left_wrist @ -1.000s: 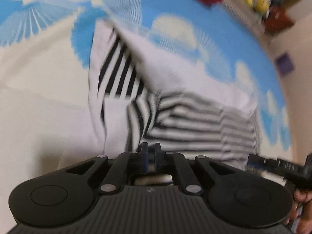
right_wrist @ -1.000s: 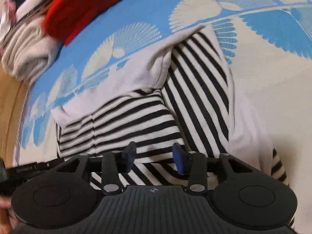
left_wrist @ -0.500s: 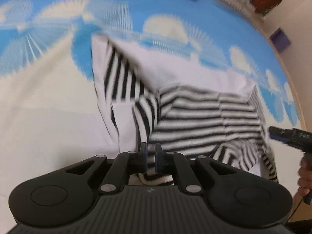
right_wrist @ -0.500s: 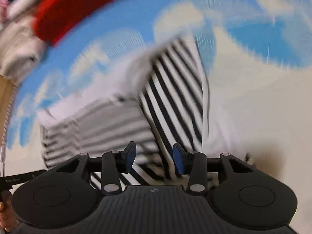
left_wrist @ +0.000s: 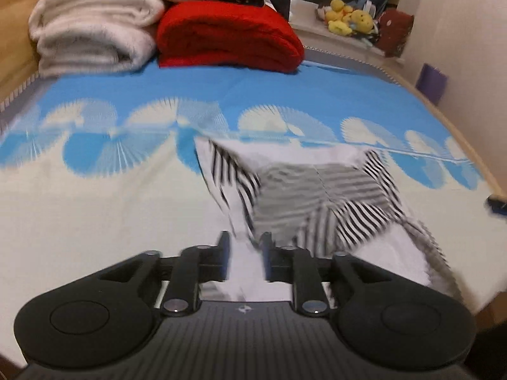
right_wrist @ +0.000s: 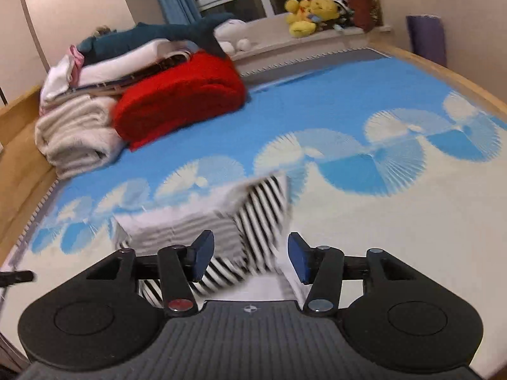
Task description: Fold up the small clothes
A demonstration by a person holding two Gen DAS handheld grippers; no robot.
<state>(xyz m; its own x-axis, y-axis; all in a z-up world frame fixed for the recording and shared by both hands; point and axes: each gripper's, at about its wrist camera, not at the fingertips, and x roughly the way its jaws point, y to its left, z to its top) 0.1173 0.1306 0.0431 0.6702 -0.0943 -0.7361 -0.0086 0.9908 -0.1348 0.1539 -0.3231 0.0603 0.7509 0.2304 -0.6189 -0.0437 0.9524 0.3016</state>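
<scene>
The black-and-white striped cloth garment (left_wrist: 320, 190) lies partly folded on the blue-and-cream patterned bed (left_wrist: 95, 209). Left gripper (left_wrist: 243, 255) and right gripper (right_wrist: 250, 258) hover above its near edge, both sets of jaws apart and empty.

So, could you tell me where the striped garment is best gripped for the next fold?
Probably the near white edge of the striped garment, which lies loose on the bed just ahead of the open left gripper. Come in low from the near side and pinch that edge; the far part is already folded flat.
</scene>
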